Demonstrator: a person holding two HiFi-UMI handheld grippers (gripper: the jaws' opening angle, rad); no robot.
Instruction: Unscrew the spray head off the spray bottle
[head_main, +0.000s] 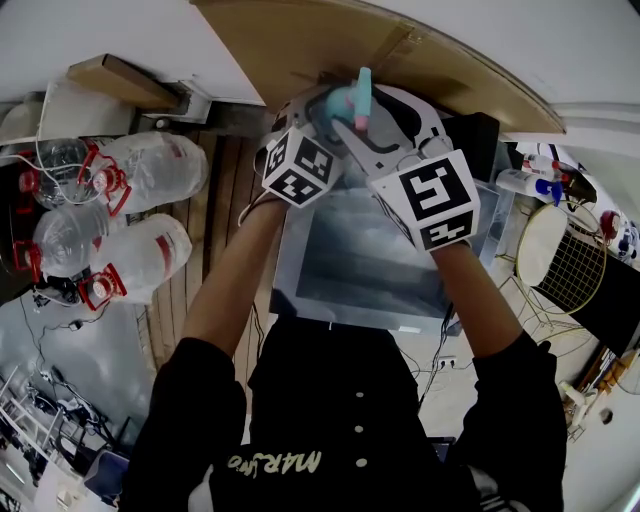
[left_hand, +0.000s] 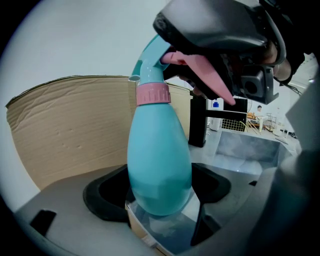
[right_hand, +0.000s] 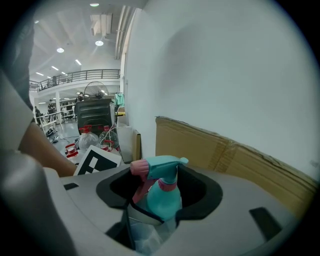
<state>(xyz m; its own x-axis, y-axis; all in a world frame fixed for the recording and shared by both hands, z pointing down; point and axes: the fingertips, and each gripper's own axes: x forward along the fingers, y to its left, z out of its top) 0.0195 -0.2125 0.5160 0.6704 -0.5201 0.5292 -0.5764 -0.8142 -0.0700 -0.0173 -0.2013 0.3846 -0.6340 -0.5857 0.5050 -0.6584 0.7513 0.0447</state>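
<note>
A teal spray bottle (left_hand: 159, 160) with a pink collar (left_hand: 152, 94) is held up in the air, upright. My left gripper (left_hand: 160, 212) is shut on the bottle's rounded lower body. Its teal spray head (right_hand: 162, 166) with a pink trigger (left_hand: 207, 75) sits between the jaws of my right gripper (right_hand: 155, 212), which stand apart around it; I see no pad pressing on it. In the head view both grippers meet at the top centre, left gripper (head_main: 322, 108) and right gripper (head_main: 388, 112), with the bottle (head_main: 356, 98) between them.
A curved cardboard sheet (head_main: 420, 55) stands against the white wall behind the bottle. Below the grippers is a grey metal table (head_main: 365, 255). Large water jugs (head_main: 135, 205) lie on the floor at left. A wire basket (head_main: 572, 262) and small bottles (head_main: 540, 185) are at right.
</note>
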